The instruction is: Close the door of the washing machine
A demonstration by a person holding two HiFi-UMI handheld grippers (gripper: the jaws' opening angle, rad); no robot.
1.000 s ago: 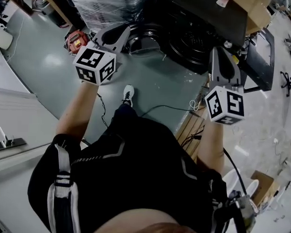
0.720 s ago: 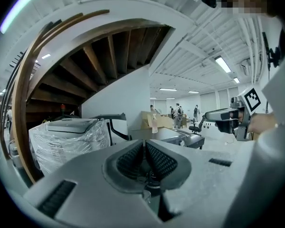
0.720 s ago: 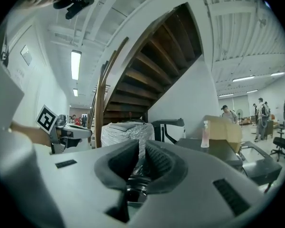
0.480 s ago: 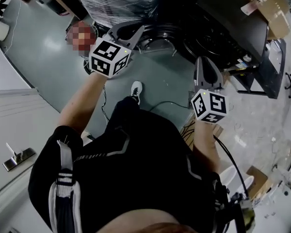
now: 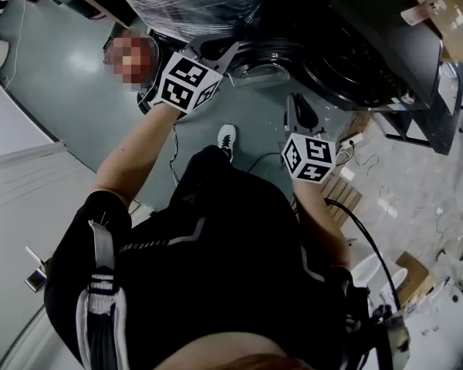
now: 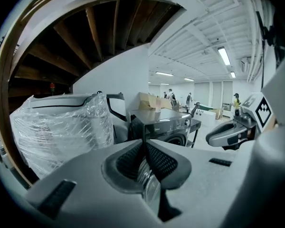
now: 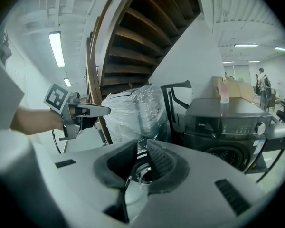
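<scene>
Here the left gripper (image 6: pixel 144 144) sits clenched on nothing; the right gripper (image 7: pixel 142 142) is opening, empty too.

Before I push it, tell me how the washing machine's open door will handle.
The door looks like a rigid round frame, so it should swing as one piece, not flex. Its domed glass centre looks glossy; a push might slip there, so the dark rim seems safer. Glass probably makes it fairly heavy.

Warehouse hall, shrink-wrapped pallet (image 5: pixel 185 2), cartons (image 5: pixel 440 2)
</scene>
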